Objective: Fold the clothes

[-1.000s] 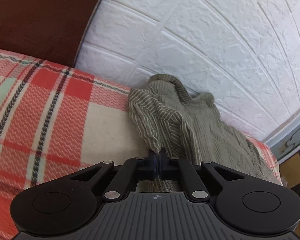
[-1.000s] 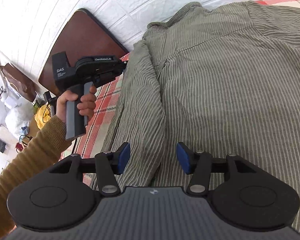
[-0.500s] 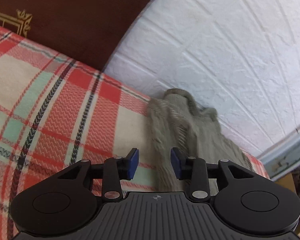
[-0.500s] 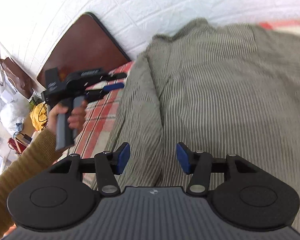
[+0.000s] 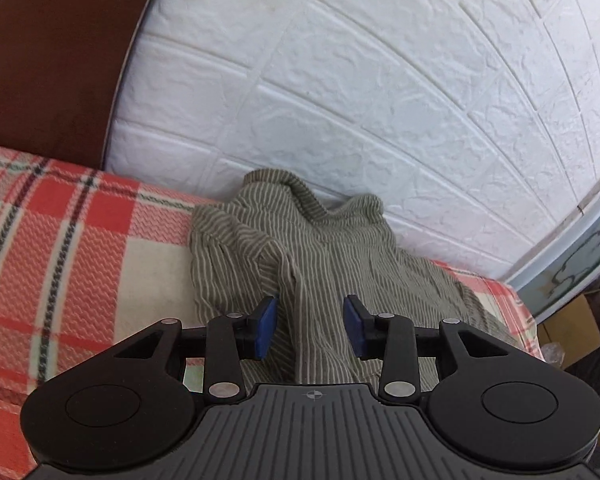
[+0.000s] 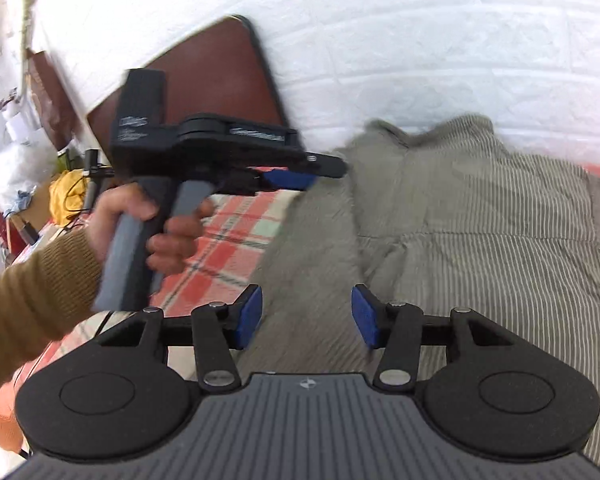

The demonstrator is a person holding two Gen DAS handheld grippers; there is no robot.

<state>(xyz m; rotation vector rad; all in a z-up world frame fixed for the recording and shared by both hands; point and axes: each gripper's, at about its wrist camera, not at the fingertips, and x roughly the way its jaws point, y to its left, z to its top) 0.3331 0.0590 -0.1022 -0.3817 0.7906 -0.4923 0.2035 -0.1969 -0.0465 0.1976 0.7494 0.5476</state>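
Note:
An olive shirt with thin white stripes (image 5: 320,264) lies crumpled on a red plaid blanket (image 5: 60,248), its collar against the wall. My left gripper (image 5: 311,330) hangs just above the shirt's left side, jaws open. A raised fold runs between the blue pads (image 5: 266,328) without being pinched. In the right wrist view the shirt (image 6: 480,232) spreads wide to the right. My right gripper (image 6: 306,316) is open over its left edge, nothing gripped. The left gripper (image 6: 320,172) shows there from the side, held by a hand (image 6: 140,216) in a mustard sleeve.
A white brick-pattern wall (image 5: 380,80) runs right behind the bed. A dark brown headboard (image 5: 52,60) stands at the left. A cardboard box (image 5: 572,324) sits past the bed's right end. Clutter lies on the floor at far left (image 6: 64,196).
The left gripper was shut on a fold of the shirt; it has opened, let the cloth drop and lifted. The right gripper has rolled and drawn back a little, staying open.

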